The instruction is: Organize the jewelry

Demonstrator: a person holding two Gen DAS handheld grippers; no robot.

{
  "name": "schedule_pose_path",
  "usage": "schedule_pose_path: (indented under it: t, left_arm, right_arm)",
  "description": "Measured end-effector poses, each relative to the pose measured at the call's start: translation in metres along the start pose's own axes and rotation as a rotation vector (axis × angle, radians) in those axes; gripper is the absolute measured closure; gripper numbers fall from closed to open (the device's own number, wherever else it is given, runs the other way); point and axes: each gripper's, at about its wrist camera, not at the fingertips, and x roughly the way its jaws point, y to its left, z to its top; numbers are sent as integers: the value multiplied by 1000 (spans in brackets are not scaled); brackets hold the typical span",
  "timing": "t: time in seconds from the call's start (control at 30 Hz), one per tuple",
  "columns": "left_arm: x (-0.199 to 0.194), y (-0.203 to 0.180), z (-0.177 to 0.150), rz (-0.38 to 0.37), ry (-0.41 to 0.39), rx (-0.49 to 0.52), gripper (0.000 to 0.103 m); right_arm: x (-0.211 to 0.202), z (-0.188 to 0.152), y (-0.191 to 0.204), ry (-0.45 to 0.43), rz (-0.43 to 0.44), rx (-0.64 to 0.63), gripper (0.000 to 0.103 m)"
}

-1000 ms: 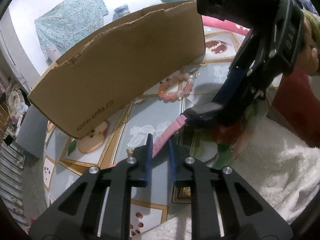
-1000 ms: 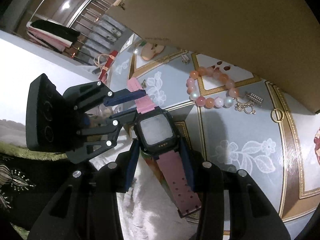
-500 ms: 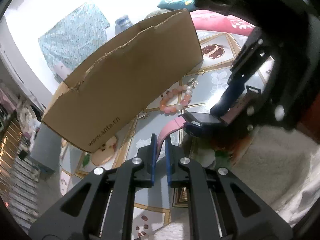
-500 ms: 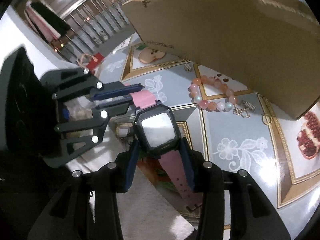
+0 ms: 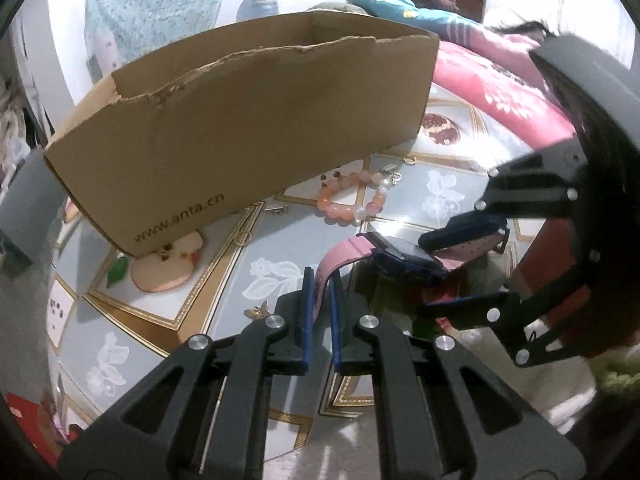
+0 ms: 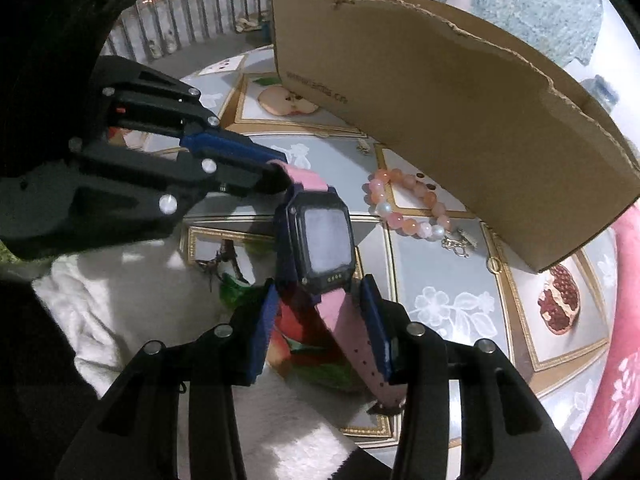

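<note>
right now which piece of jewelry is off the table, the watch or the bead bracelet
The pink-strapped watch: both tools hold it up by its strap. The pink bead bracelet lies flat on the tablecloth beside the cardboard box.

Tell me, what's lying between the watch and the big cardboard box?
A beaded bracelet lies on the tablecloth between the watch and the cardboard box, seen in both views.

Both grippers are matte black plastic: the left gripper (image 5: 320, 280) and right gripper (image 6: 320, 312) carry triangular cut-outs, round silver screw heads at the linkages, and flat blue pads (image 6: 262, 336) lining each finger.
</note>
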Motion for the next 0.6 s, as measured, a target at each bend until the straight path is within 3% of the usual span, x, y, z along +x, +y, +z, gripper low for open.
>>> schedule_pose_path:
  t: [0.13, 0.33, 0.6]
  left_arm:
    - [1, 7, 0, -22, -2, -37, 98]
    - [1, 13, 3, -25, -10, -59, 99]
    - [-33, 19, 19, -29, -100, -64, 100]
  right_arm:
    - [-6, -6, -10, -19, -39, 72, 70]
    - [-20, -16, -34, -77, -41, 242, 94]
    - [-57, 4, -37, -191, -84, 273, 96]
